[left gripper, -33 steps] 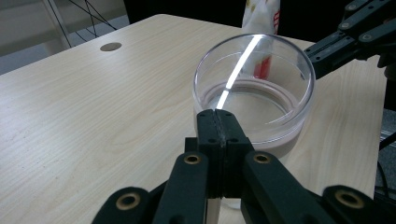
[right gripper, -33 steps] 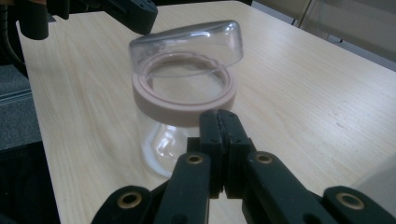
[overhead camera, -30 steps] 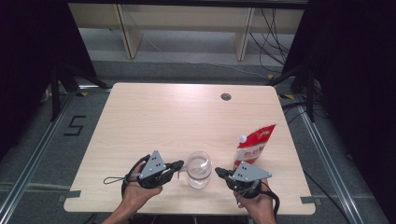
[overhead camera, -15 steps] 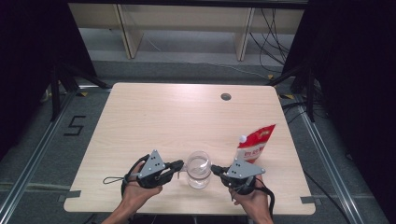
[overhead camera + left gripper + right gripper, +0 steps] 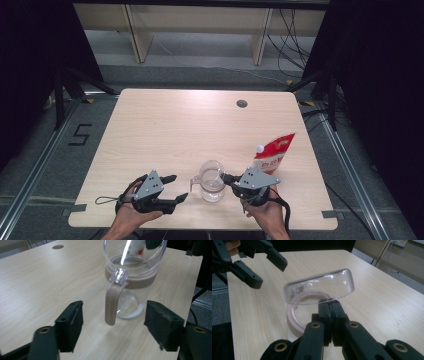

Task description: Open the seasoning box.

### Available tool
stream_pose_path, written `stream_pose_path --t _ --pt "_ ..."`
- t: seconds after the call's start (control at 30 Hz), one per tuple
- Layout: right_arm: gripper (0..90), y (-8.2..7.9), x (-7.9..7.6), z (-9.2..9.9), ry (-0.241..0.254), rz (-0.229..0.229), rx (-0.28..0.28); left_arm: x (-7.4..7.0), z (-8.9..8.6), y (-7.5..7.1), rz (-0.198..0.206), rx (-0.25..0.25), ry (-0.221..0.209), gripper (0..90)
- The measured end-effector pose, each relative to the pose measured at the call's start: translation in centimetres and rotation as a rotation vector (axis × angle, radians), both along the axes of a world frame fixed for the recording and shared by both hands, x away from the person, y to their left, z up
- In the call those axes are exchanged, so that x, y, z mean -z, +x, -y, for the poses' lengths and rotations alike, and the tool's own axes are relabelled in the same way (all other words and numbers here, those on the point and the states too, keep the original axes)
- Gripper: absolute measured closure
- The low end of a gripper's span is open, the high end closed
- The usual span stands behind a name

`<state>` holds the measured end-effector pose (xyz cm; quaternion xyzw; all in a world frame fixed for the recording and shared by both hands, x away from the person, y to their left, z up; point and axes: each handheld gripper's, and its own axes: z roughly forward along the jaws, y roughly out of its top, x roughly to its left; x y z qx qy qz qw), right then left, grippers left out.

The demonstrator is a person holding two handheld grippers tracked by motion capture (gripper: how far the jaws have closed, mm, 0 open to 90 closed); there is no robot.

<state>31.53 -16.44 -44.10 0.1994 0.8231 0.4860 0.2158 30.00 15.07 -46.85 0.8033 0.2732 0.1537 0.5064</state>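
Jar: your clear glass jar stands upright near the table's front edge, with a beige band round its neck.
Handle: a beige strap hanging down the jar's side, facing your left hand.
Lid: clear, domed, tipped up open above the mouth.
Pouch: your red and white spouted pouch stands upright just beyond the jar, to its right.

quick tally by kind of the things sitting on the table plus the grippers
Clear jug with tan handle and hinged lid: 1
Red and white spout pouch: 1
Handheld grippers: 2, the left gripper and the right gripper
Total: 4
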Motion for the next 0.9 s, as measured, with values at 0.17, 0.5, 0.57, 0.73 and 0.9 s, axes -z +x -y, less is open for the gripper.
stream_pose_path --t 0.17,0.5,0.57,0.73,0.9 --pt "89.3 0.0 -0.4 -0.3 -0.002 0.028 -0.011 0.5 -1.1 -0.2 -0.006 -0.038 0.003 20.6" --pt "89.3 0.0 -1.0 -0.9 -0.006 0.04 -0.03 1.4 -1.2 -0.9 -0.021 -0.055 0.013 18.1" --pt "89.3 0.1 -1.1 -1.2 0.0 0.049 -0.031 1.5 -1.3 -1.0 -0.019 -0.06 0.017 18.1" --pt "89.3 0.1 -1.6 -2.1 -0.002 0.06 -0.046 1.7 -1.6 -1.1 -0.011 -0.064 0.023 18.1" --pt "89.3 0.1 -1.9 -2.8 -0.01 0.069 -0.063 1.8 -1.6 -1.2 -0.033 -0.085 0.01 18.1"
